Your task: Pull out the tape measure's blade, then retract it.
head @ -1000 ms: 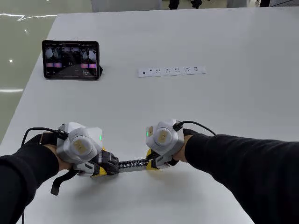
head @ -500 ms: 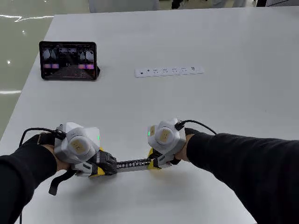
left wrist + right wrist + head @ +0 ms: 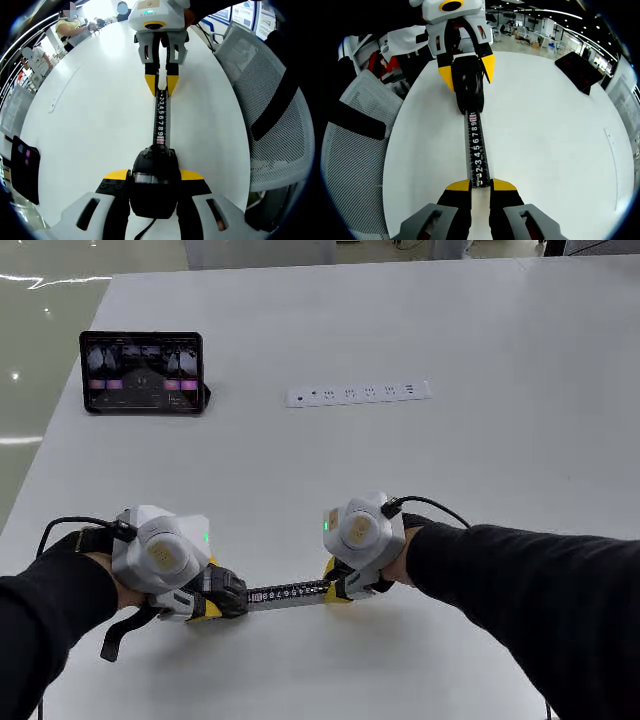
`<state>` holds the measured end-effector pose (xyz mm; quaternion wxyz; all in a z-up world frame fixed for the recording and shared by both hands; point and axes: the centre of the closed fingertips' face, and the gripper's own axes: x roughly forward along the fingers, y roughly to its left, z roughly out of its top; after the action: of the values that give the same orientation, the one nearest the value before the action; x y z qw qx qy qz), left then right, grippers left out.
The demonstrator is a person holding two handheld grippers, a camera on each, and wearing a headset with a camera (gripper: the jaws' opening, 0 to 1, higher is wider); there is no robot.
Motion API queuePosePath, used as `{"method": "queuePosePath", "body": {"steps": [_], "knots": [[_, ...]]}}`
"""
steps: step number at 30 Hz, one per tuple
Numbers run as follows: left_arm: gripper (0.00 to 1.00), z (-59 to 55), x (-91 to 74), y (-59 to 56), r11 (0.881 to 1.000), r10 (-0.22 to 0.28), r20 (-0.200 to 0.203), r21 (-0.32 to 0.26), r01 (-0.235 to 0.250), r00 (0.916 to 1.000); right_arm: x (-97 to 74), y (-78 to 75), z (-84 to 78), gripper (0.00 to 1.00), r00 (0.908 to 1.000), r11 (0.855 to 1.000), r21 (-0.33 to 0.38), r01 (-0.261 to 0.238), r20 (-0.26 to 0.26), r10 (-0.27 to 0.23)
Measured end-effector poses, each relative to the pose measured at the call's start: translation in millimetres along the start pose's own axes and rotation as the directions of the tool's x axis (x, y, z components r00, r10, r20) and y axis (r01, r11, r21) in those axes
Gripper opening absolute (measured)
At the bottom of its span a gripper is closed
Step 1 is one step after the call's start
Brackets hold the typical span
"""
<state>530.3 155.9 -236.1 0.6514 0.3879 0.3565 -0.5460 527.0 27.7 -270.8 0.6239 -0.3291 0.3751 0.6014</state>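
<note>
My left gripper (image 3: 155, 175) is clamped tight on the tape measure (image 3: 155, 186). The black case sits between my two yellow tips, low down on the worktop (image 3: 450, 470). My hand is behind it, and a black strap hangs from the case toward 7 o'clock in the head view.

The blade (image 3: 160, 117) sticks out of the case a short way. It lies flat just over the worktop and runs toward 3 o'clock in the head view. I can read the numbers 1 to 9 on it, black on white, with a bit of red next to the case.

My right gripper (image 3: 480, 186) pinches the far end of the blade. Its yellow tips are close together with the blade end between them. The two grippers face each other, near but apart, with the blade between them.

Farther out on the worktop, a white power strip (image 3: 358, 394) lies at about 12 o'clock from my grippers, well apart from them. A dark tablet (image 3: 142, 372) stands at about 10 o'clock with its screen lit.

A grey mesh chair (image 3: 260, 110) is beside the worktop edge in the left gripper view
</note>
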Motion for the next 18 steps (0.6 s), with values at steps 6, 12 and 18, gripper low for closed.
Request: {"method": "queuePosePath", "body": {"steps": [6, 12, 18], "knots": [[0.30, 0.6, 0.1, 0.2, 1.000, 0.000, -0.001, 0.003, 0.000, 1.0000, -3.0, 0.4, -4.8, 0.09, 1.0000, 1.000, 0.005, 0.002, -0.003, -0.001], [0.30, 1.0, 0.2, 0.3, 1.000, 0.000, -0.001, 0.003, 0.000, 1.0000, -5.4, 1.7, -8.4, 0.09, 1.0000, 1.000, 0.011, 0.005, -0.006, -0.005], [0.30, 1.1, 0.0, 0.1, 1.000, 0.001, -0.001, 0.003, -0.001, 1.0000, -7.7, 1.2, -12.4, 0.09, 0.9999, 1.000, 0.011, 0.006, -0.011, -0.006]]}}
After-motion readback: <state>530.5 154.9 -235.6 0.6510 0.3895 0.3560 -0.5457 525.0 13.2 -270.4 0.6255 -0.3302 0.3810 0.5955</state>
